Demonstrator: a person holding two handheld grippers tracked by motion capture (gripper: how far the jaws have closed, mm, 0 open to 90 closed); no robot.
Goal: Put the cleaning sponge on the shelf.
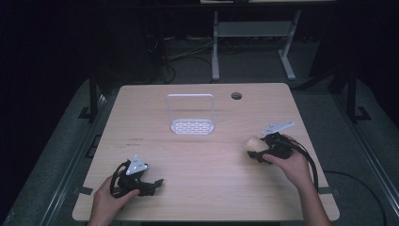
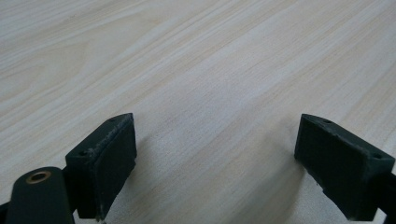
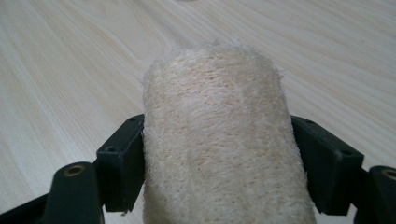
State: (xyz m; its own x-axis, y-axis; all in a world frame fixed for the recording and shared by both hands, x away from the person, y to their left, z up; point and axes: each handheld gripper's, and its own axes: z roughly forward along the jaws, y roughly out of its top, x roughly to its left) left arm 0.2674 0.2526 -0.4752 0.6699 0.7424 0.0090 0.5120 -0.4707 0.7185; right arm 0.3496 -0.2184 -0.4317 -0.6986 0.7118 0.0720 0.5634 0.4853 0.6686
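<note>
A cream loofah sponge, a fibrous roll, sits between the two black jaws of my right gripper, and both pads press on its sides. From above, the loofah pokes out to the left of the right gripper at the table's right side. My left gripper rests near the front left of the table. Its jaws stand wide apart in the left gripper view, with bare wood between them.
A white wire rack with a perforated base stands upright at the middle back of the wooden table. A round cable hole lies behind it to the right. Dark floor and desk legs surround the table.
</note>
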